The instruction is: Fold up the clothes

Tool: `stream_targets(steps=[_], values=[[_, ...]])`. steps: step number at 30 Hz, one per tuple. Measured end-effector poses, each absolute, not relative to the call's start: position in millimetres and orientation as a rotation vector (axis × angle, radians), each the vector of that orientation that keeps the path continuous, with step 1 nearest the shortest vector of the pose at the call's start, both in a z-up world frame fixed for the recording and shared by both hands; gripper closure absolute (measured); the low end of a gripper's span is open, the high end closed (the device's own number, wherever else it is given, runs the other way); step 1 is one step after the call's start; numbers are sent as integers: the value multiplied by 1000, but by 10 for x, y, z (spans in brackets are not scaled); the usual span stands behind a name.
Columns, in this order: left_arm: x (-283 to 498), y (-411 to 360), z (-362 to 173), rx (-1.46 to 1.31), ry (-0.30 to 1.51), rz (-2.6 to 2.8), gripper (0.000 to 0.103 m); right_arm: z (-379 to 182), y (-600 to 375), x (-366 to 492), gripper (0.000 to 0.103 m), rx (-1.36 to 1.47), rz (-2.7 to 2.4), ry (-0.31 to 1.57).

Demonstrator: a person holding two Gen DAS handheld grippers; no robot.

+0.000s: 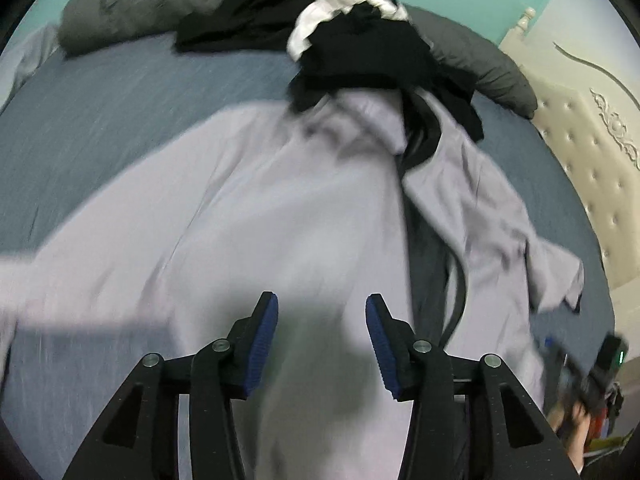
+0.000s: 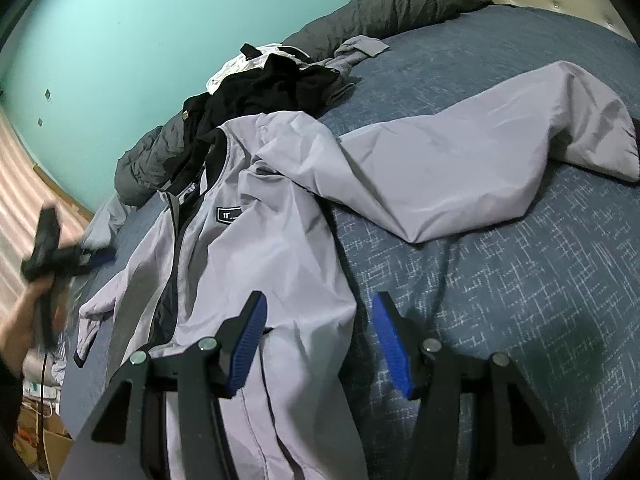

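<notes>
Folding looks barely begun: the grey jacket (image 2: 280,248) lies unfolded near on the bed (image 2: 500,280), dark clothes (image 2: 276,80) heaped beyond, while left gripper (image 1: 322,344) and right gripper (image 2: 318,340) stand apart, empty.

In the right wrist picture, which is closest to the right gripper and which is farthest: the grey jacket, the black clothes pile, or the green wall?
1. Grey jacket, right under the right gripper fingers.
2. Black clothes pile, farther up the bed, middle.
3. Green wall, behind the bed, upper left.
</notes>
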State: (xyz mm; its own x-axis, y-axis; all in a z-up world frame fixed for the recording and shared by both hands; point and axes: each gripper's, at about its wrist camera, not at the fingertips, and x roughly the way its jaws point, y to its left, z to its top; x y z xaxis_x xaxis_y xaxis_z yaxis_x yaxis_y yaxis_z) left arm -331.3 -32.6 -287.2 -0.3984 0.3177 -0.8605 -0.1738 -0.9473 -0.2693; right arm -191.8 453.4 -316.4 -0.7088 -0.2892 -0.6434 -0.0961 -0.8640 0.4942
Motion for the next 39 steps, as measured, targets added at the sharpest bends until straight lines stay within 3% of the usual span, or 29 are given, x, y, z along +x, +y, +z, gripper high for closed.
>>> stream_targets(steps=[9, 15, 18, 30, 36, 38, 39], values=[[-2064, -988, -3356, -1677, -337, 2302, 52, -3134, 4556, -1720, 47, 1203, -2707, -812], [-1506, -1073, -3454, -1725, -331, 2213, 48, -3065, 4546, -1625, 42, 1320, -2564, -857], [-1322, -1111, -3450, -1716, -377, 2168, 47, -3019, 4494, -1561, 42, 1414, -2482, -766], [-895, -1160, -3530, -1705, -487, 2097, 46, -3073, 4591, -1040, 42, 1672, -2244, -709], [-816, -1082, -3443, -1688, -447, 2107, 46, -3229, 4385, -891, 42, 1730, -2155, -676], [-791, -1058, -3417, -1684, -429, 2110, 46, -3249, 4342, -880, 52, 1725, -2152, -669], [-779, -1033, -3400, -1681, -421, 2111, 46, -3243, 4336, -872, 68, 1721, -2162, -660]])
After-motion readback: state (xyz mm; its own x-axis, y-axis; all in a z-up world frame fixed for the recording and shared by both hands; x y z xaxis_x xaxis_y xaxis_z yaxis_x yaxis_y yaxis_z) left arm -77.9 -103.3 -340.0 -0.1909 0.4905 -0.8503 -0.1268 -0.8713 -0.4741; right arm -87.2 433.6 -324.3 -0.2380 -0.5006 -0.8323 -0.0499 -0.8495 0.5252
